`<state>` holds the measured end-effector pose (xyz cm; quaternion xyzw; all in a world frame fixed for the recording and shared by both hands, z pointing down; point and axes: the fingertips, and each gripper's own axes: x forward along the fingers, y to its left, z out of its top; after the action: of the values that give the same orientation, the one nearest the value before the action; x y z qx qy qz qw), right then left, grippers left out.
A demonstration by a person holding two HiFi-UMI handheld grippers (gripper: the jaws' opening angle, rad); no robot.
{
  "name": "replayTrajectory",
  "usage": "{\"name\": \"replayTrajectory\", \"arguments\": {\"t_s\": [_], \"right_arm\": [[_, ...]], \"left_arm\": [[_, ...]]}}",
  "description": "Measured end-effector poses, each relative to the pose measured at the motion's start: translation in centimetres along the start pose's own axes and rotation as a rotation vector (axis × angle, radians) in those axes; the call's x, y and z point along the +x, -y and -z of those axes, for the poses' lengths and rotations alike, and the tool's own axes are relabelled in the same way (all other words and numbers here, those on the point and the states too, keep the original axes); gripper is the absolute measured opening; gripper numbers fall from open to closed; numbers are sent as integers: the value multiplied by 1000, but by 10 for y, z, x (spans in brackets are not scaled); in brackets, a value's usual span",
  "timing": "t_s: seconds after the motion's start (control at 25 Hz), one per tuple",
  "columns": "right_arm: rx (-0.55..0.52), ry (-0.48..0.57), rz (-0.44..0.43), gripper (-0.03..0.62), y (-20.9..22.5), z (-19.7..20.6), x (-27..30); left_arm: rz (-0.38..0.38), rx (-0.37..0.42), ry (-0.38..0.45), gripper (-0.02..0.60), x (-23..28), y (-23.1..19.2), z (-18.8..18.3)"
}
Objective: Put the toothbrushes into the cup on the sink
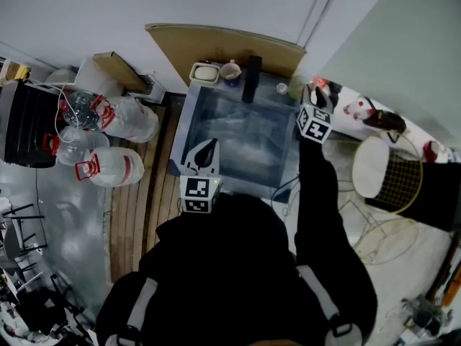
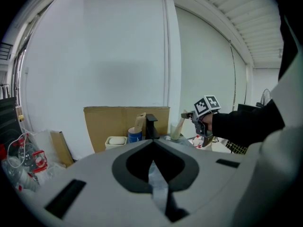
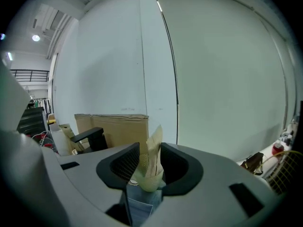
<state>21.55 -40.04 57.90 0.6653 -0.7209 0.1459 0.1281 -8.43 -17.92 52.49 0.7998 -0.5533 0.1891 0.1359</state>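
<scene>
The steel sink [image 1: 193, 103] lies ahead of me. At its back right corner stands a clear cup [image 2: 175, 132] with a beige paper-wrapped toothbrush [image 2: 182, 122] upright in it. My right gripper [image 1: 311, 94] is at that cup. In the right gripper view the wrapped toothbrush [image 3: 152, 161] stands between its jaws, and the right gripper [image 3: 149, 150] is open around it. A blue cup [image 2: 135, 135] at the sink's back rim holds another wrapped toothbrush [image 2: 140, 122]. My left gripper [image 1: 204, 152] hangs over the sink's near left edge; the left gripper [image 2: 152, 145] is shut and empty.
A black faucet [image 1: 252, 78] and a soap dish [image 1: 204, 72] sit on the back rim, with a cardboard sheet [image 1: 223, 45] leaning behind them. Water jugs [image 1: 108, 168] lie on the floor at left. A round wire guard [image 1: 392, 171] lies at right.
</scene>
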Motion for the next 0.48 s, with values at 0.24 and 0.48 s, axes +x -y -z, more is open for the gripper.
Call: {"name": "replayTrajectory", "arguments": {"t_s": [0.24, 0.48], "right_arm": [[10, 46, 12, 132, 2, -15, -22], [9, 106, -6, 132, -5, -30, -56]], "left_arm": [[18, -5, 11, 2, 0, -2, 1], [53, -3, 42, 2, 0, 4, -6]]}}
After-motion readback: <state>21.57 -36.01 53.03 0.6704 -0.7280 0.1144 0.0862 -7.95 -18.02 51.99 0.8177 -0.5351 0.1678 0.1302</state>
